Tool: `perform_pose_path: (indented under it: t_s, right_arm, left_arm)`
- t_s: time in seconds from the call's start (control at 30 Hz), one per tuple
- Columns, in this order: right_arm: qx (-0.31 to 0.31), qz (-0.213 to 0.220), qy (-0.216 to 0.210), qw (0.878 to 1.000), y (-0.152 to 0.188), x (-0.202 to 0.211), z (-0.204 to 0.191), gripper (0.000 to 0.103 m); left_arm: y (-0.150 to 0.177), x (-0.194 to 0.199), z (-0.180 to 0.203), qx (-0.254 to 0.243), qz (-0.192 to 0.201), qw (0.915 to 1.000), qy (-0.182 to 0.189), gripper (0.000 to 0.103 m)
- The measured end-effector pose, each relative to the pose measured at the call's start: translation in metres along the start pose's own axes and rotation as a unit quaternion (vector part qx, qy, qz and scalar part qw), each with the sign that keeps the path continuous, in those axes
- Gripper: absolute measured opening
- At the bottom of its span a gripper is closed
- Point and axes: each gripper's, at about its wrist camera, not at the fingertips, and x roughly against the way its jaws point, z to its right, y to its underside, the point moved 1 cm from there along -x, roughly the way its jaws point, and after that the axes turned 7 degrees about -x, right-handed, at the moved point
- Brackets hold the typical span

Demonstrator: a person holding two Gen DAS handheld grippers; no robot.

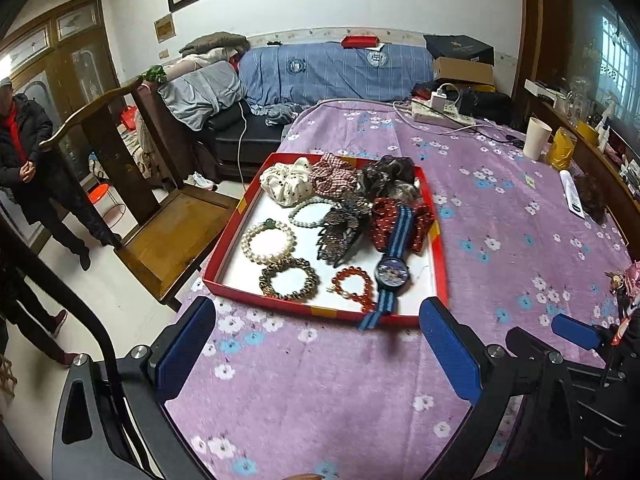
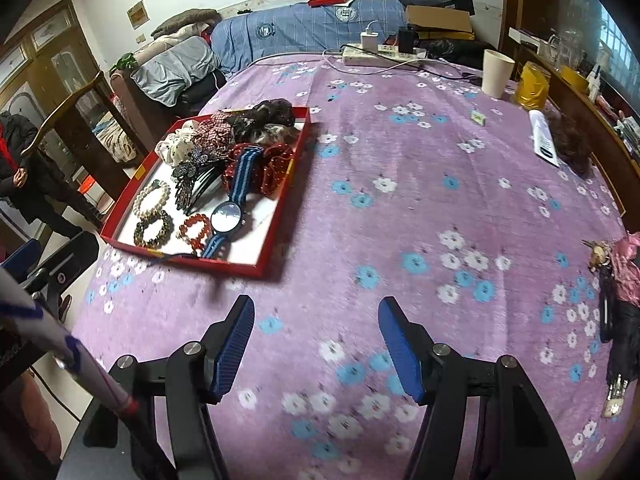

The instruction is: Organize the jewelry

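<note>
Both grippers empty above the purple floral tablecloth [image 2: 400, 184], jewelry in the shallow red cardboard tray [image 1: 280, 302]

Left gripper [image 1: 320, 346] spread wide, blue pads [image 1: 182, 350] holding nothing, tray just ahead; right gripper [image 2: 316, 350] parted too, nothing between the pads, over bare cloth with the tray off to its left. Tray held the blue striped-strap watch [image 1: 393, 270] with its strap over the near rim, white pearl bracelet [image 1: 267, 242], red bead bracelet [image 1: 354, 286], fabric scrunchies [image 1: 286, 184] at the back. White paper cup [image 2: 496, 74] and power strip [image 2: 380, 56] stood well apart at the far side
</note>
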Motion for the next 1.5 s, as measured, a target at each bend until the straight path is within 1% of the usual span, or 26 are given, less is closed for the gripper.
perform_pose_path:
  t_s: [0.13,0.33,0.43,0.7,1.03,1.5]
  right_arm:
    - [0.0,-0.005,0.001,1.0,-0.009,-0.014,-0.016,0.069]
    - [0.004,-0.008,0.009,1.0,-0.018,-0.029,-0.036,0.07]
    - [0.004,-0.01,0.016,1.0,-0.02,-0.034,-0.041,0.07]
    - [-0.01,-0.011,0.033,0.999,-0.029,-0.043,-0.044,0.071]
    - [-0.026,-0.012,0.053,0.998,-0.035,-0.051,-0.045,0.071]
    - [-0.023,-0.017,0.064,0.998,-0.035,-0.06,-0.057,0.071]
  left_arm:
    - [-0.002,-0.016,-0.015,0.001,-0.016,0.9999,0.005,0.101]
    - [-0.002,-0.036,-0.029,0.001,-0.04,0.9992,0.003,0.101]
    - [-0.002,-0.045,-0.028,-0.015,-0.051,0.9986,-0.002,0.101]
    - [-0.003,-0.061,-0.027,-0.037,-0.066,0.9968,0.025,0.101]
    - [-0.006,-0.083,-0.038,-0.025,-0.09,0.9948,0.04,0.101]
    - [-0.007,-0.097,-0.052,-0.014,-0.103,0.9934,0.048,0.101]
